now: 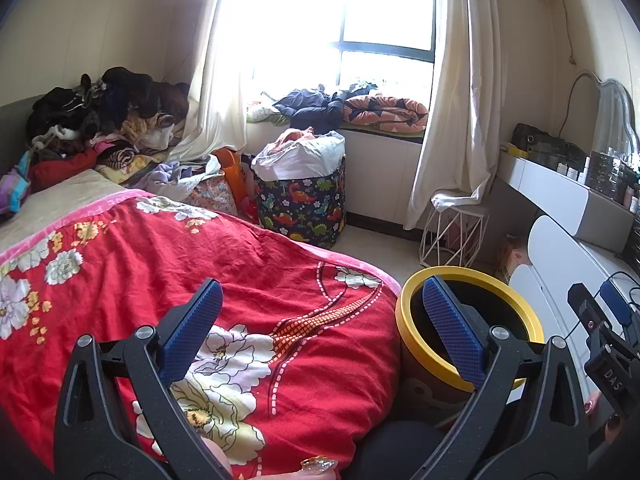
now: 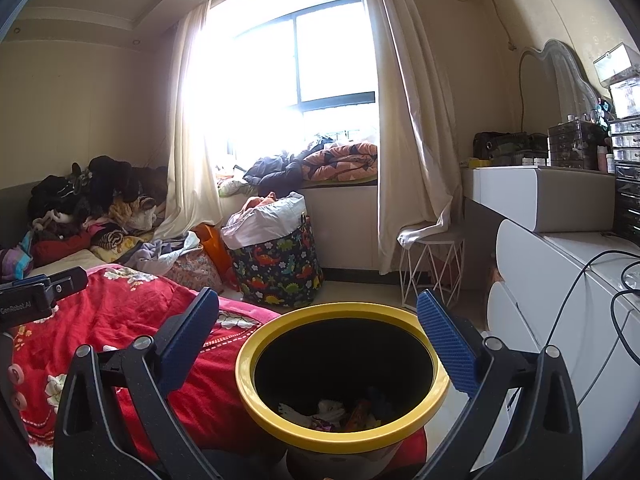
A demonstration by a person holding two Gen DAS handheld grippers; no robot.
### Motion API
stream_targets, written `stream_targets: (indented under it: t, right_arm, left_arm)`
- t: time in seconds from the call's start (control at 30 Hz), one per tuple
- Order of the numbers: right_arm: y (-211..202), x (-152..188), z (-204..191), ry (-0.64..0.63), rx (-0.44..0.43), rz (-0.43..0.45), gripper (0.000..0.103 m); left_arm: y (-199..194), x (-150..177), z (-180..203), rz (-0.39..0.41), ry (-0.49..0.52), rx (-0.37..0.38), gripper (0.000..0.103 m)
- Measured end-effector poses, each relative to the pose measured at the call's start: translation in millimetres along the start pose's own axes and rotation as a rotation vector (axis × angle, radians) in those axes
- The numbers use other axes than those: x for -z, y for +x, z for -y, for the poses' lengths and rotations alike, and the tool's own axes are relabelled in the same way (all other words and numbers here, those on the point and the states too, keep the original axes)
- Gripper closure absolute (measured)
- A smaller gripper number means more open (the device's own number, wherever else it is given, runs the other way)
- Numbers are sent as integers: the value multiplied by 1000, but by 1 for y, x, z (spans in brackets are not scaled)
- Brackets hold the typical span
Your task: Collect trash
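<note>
1. Left gripper [image 1: 320, 320]: jaws spread wide and empty, held over the near end of the bed [image 1: 60, 200], which carries one red floral quilt [image 1: 200, 264].
2. Right gripper [image 2: 318, 328]: jaws spread wide and empty, held just above the bin [image 2: 340, 438].
3. One bin, black inside with a yellow rim, stands on the floor just right of the bed; several pieces of trash [image 2: 340, 410] lie at its bottom, too jumbled to count.
4. One dinosaur-print basket [image 2: 280, 268], filled with cloth, stands far, below the window [image 2: 332, 52].
5. Two curtains [image 2: 408, 140] flank the window.
6. One wire stool [image 2: 432, 268] stands far right, beside the white worktop [image 2: 540, 196].
7. One clothes pile [image 2: 88, 200] lies far left on the bed.
</note>
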State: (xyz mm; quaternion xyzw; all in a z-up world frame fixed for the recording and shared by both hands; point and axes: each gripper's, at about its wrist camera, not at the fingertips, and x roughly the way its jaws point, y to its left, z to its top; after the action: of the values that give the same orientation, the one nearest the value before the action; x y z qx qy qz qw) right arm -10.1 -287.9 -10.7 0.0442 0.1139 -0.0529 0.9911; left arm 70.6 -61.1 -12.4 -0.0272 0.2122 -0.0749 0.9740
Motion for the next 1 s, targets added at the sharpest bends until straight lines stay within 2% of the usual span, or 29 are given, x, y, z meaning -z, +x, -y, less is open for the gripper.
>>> stream_targets:
  t: [0.47,0.8,0.9,1.0]
  right_arm:
    - [0,0,2,2,0,-2,6]
    - [1,-1,2,8,-11,-6,6]
    - [8,-12,-14,-3,-83,-4,6]
    - [20,-26,-53,-14,-225,-14,6]
  left_arm:
    - [-1,0,2,1,3,-2,11]
    - [1,2,0,-32,4,-26,11]
    - [-3,6,-19,-50,-29,-55,11]
    - [-8,13,-70,-87,-117,-154,11]
